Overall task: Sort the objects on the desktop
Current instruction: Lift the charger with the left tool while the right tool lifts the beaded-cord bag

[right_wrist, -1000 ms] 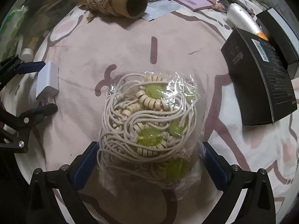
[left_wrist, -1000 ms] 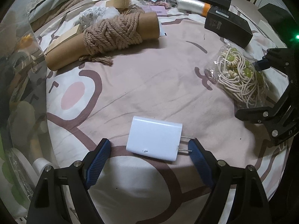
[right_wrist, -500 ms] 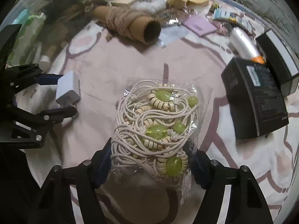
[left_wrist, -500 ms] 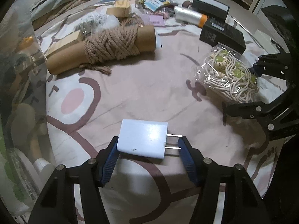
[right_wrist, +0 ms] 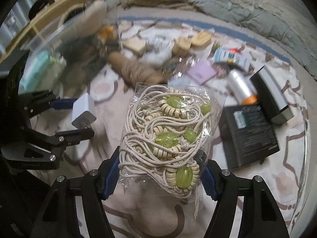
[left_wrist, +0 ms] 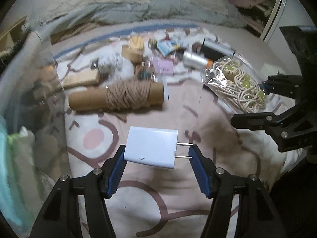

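Left hand-held gripper [left_wrist: 157, 155] clamps the white charger [left_wrist: 151, 149] end-to-end, prongs against one pad (rigid, light, slippery); right hand-held gripper [right_wrist: 158, 175] squeezes the soft, crinkly bag of beaded cord [right_wrist: 167, 136], both above the bed [left_wrist: 142, 198].

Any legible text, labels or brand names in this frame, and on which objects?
No text can be read.
black box: teal label and fine print, too blurred and small.
colourful packet: printing blurred.
white charger: no marking visible.
bag of beaded cord: no label visible.
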`<state>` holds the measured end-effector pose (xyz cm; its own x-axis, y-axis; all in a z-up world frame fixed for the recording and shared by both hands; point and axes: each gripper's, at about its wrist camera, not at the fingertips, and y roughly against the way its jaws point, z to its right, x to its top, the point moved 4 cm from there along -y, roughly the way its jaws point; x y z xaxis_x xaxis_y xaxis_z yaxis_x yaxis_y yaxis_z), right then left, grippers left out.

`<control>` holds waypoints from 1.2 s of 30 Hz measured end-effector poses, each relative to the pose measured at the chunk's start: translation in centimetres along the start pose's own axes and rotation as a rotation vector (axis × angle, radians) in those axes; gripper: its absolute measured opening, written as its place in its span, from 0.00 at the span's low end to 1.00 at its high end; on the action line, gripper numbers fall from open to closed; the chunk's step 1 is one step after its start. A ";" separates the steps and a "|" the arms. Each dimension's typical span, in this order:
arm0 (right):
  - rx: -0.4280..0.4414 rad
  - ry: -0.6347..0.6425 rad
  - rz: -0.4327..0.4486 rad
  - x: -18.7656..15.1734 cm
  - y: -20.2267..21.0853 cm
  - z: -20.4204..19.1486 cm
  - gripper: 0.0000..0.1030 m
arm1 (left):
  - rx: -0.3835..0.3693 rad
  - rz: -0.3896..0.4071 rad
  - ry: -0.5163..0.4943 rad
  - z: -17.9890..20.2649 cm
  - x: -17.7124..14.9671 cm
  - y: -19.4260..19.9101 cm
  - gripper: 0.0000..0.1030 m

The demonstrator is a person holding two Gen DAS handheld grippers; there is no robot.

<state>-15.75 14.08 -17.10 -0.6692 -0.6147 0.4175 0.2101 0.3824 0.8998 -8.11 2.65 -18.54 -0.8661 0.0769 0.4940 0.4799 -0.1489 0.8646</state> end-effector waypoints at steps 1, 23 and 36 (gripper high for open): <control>0.000 -0.003 0.018 0.4 0.5 0.0 0.69 | 0.002 0.016 0.001 -0.1 0.4 0.5 0.62; 0.093 0.012 0.345 7.6 11.0 -3.5 0.69 | 0.084 0.341 0.137 -5.3 7.1 13.7 0.62; 0.137 0.046 0.363 9.4 10.5 -5.4 0.69 | 0.162 0.415 0.423 -16.8 10.6 16.5 0.62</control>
<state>-15.98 8.66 -3.02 -0.5355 -0.4514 0.7137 0.3282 0.6675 0.6684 -11.67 -15.51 -0.59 -0.5671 -0.3585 0.7416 0.7753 0.0718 0.6276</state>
